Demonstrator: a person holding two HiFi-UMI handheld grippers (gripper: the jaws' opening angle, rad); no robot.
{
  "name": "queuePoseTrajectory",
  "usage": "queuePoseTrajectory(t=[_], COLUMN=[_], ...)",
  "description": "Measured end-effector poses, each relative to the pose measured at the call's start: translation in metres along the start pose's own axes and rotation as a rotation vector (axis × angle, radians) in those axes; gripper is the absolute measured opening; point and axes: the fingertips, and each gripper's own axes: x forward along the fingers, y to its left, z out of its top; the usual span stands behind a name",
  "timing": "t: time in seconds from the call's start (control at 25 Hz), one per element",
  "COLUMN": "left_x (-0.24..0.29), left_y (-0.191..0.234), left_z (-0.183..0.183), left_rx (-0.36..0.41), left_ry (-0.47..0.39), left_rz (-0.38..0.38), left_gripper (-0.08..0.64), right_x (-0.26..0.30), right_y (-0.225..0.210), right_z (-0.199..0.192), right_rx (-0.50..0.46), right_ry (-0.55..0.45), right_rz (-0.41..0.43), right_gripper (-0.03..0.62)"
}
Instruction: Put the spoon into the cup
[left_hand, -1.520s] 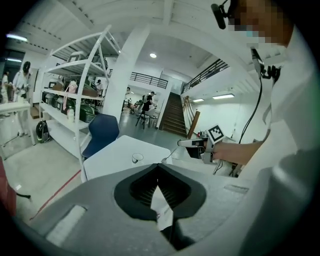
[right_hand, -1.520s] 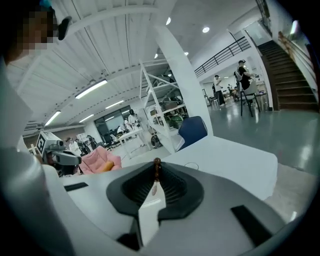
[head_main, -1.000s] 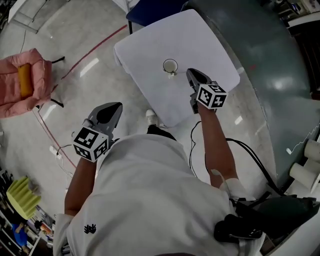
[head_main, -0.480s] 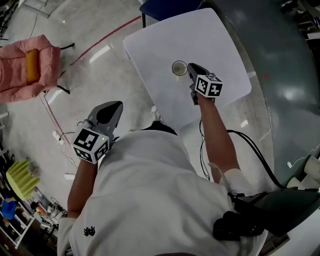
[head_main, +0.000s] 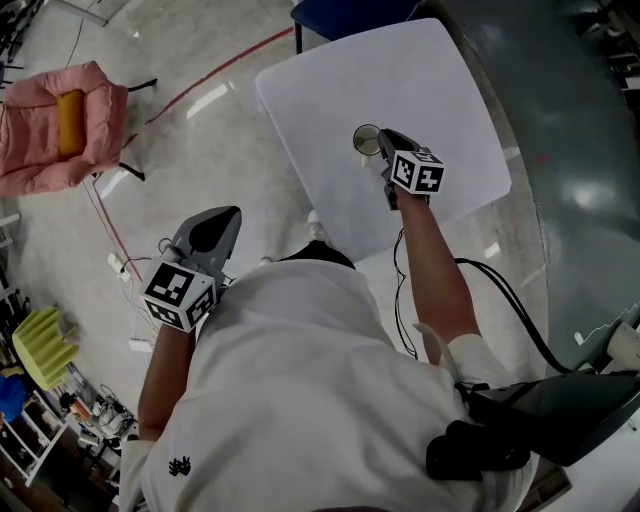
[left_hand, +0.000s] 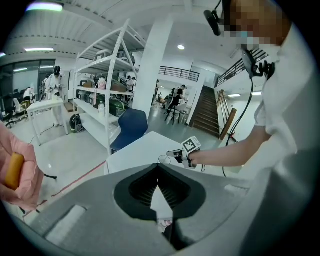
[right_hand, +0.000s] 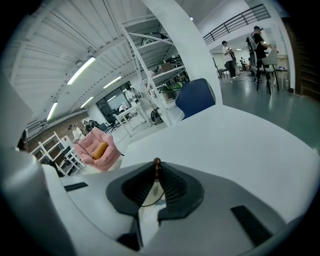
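Observation:
A clear glass cup (head_main: 366, 139) stands on the white table (head_main: 420, 80). My right gripper (head_main: 384, 141) is right beside the cup's rim, shut on a thin spoon (right_hand: 157, 165). The spoon's brown knobbed end sticks up between the jaws in the right gripper view. Below the jaws there, the cup's rim (right_hand: 148, 200) shows through the gap. In the head view the spoon is hidden by the gripper. My left gripper (head_main: 222, 224) hangs over the floor, well left of the table, with its jaws (left_hand: 159, 169) shut and nothing in them.
A pink armchair (head_main: 40, 140) with an orange cushion stands on the floor at far left. A blue chair (head_main: 345, 10) sits behind the table. Cables (head_main: 490, 300) trail on the floor at right. A red line (head_main: 215, 70) crosses the floor.
My right gripper has come down and moved left to the cup's rim with the spoon in it. The left gripper has drifted slightly.

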Motion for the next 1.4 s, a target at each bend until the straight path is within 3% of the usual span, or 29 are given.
queuePoseTrajectory(t=[0.44,0.76,0.88,1.24,1.4], left_x=[-0.008,-0.028,-0.044,-0.099,-0.124], left_y=[0.009,0.014,0.014,0.01,0.001], left_z=[-0.001,-0.004,-0.011,-0.035,-0.044], left_rx=[-0.009,-0.006,-0.003,0.009,0.029], left_ry=[-0.009,-0.048,-0.063,-0.112,-0.143], left_rz=[0.007,0.029,0.029,-0.003,-0.037], left_gripper=[0.011,0.011,0.011,0.011,0.011], right_x=[0.004,0.002,-0.008,-0.065,-0.096], right_y=[-0.009,-0.011,-0.007,0.026,0.059], right_z=[-0.007,-0.005,0.0,-0.009,-0.025], right_rx=[-0.029,-0.041,-0.041,-0.063,-0.069], right_ry=[-0.012,-0.043,-0.066,-0.104,-0.125], right_rz=[-0.012,-0.037,-0.071,-0.169,-0.186], right_gripper=[0.048,0.197,0.21,0.208,0.143])
